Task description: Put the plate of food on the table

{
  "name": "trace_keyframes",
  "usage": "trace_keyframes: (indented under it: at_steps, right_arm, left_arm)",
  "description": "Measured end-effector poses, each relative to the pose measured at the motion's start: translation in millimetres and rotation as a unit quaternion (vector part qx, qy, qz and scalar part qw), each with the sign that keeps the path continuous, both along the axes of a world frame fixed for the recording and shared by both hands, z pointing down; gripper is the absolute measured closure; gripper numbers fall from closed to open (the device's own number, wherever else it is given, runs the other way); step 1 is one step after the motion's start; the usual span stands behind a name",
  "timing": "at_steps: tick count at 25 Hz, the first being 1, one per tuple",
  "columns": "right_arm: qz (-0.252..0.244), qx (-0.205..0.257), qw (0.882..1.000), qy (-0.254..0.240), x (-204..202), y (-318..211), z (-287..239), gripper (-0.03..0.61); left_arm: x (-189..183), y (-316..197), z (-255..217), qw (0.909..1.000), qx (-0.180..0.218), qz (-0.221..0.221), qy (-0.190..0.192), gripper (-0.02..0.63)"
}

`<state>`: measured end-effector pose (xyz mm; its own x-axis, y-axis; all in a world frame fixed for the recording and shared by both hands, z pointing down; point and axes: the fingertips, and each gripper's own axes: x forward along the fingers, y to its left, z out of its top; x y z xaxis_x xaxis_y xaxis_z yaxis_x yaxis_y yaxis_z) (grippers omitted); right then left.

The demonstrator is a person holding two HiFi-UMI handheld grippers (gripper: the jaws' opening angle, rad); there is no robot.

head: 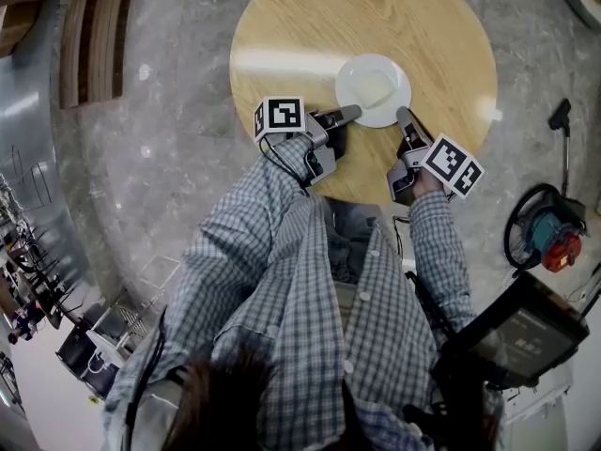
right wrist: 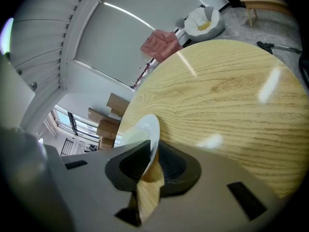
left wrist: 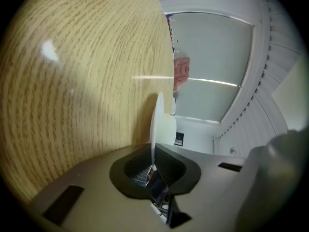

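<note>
Shirt [head: 310, 327] hides table [head: 310, 26] near-edge | left gripper [head: 352, 113] clamps plate [head: 349, 78] rim | right gripper [head: 404, 116] likewise | food [head: 377, 89] indistinct

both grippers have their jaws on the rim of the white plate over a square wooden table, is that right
Not quite: the table is round, not square, as the head view shows. The rest holds: the left gripper and the right gripper each have their jaws closed on the rim of the white plate over that wooden table.
</note>
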<state>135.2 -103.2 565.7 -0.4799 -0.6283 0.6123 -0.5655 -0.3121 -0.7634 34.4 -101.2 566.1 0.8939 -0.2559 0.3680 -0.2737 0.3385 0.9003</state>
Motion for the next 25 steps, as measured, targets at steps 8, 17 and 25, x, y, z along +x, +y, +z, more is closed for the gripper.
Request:
trace_keyframes:
  at_steps: [8, 17, 25]
  right_arm:
    - [0.013, -0.001, 1.000, 0.008, 2, -4, -2, 0.529]
    - [0.018, -0.002, 1.000, 0.019, 5, -17, 0, 0.532]
    - [0.006, -0.004, 0.999, 0.034, 7, -19, 2, 0.532]
  left_arm:
    - [5, 3, 0, 0.9978, 0.023, 0.058, -0.022, 0.592]
    - [13, 2, -9, 0.9969, 0.029, 0.072, 0.002, 0.508]
    - [19, 8, -13, 0.9962, 0.016, 0.083, 0.022, 0.465]
